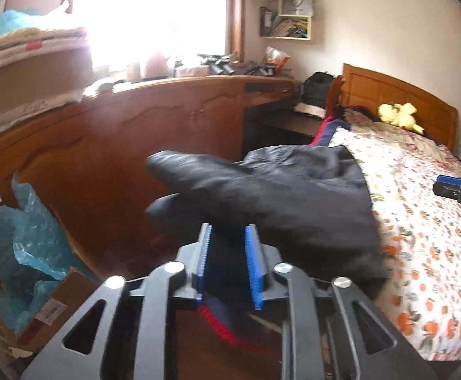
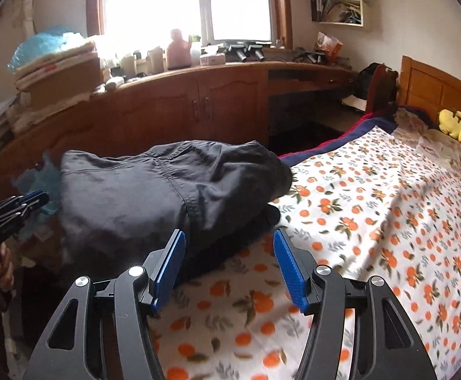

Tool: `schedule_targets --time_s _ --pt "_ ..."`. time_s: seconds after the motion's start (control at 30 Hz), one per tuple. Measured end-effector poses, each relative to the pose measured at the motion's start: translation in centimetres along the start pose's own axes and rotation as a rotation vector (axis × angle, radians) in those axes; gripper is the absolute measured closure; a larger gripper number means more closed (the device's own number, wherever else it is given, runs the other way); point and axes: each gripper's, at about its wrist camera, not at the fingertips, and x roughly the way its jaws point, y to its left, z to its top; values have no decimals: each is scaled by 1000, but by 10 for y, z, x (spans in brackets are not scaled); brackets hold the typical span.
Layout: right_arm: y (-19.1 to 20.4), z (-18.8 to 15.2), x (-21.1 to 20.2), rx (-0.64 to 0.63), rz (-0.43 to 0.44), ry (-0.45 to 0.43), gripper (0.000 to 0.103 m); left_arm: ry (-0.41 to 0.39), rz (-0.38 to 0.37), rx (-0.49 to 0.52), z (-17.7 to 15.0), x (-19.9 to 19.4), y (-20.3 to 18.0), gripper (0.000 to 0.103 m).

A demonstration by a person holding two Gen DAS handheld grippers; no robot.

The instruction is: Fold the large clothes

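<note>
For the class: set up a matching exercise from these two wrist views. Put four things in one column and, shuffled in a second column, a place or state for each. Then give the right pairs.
Things
1. dark garment
2. yellow plush toy
3. right gripper
4. pink bottle

Places or states
A. on the cabinet top under the window
B. jaws wide apart, holding nothing
C. heaped at the bed's near edge
D. by the wooden headboard

Pairs: 1-C, 2-D, 3-B, 4-A

dark grey garment (image 2: 167,196) | bunched, partly folded | laid at bed edge, one part lifted
</note>
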Motion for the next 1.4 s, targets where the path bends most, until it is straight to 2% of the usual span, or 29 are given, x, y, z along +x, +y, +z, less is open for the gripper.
schedule_targets --time_s 0.03,0.1,0.13,0.17,0.23,0.4,0.6,0.7,0.9,1.23,1.4 --pt "-2 -2 -7 3 -1 -4 47 -9 -10 9 1 -6 -10 65" --pt "-10 -9 -28 17 -6 -19 47 -21 -24 26 2 -15 -27 41" --pt "-13 -13 -36 21 -7 -23 47 -34 -31 35 3 -21 -37 20" --pt "-18 -17 -47 25 -13 -31 47 -51 -44 45 3 -27 -47 11" --pt "-24 -24 -64 27 -31 -44 47 -61 -65 68 4 -35 -66 2" --pt "-46 -42 -111 62 -68 -79 45 -74 -121 108 7 -48 -116 2" --pt "-72 -69 -158 101 -145 -118 23 -69 -198 135 6 -55 -162 2" --pt "-86 -87 -177 131 -181 -121 21 -66 -244 165 3 -59 -191 2" --pt "-104 -126 -216 151 -265 -136 10 -49 -314 195 -10 -67 -235 2" --pt "-126 -210 -292 267 -356 -164 7 -23 -434 208 -47 -91 -313 2" --pt "-128 -248 -324 318 -431 -170 7 12 -470 264 -72 -103 -351 2"
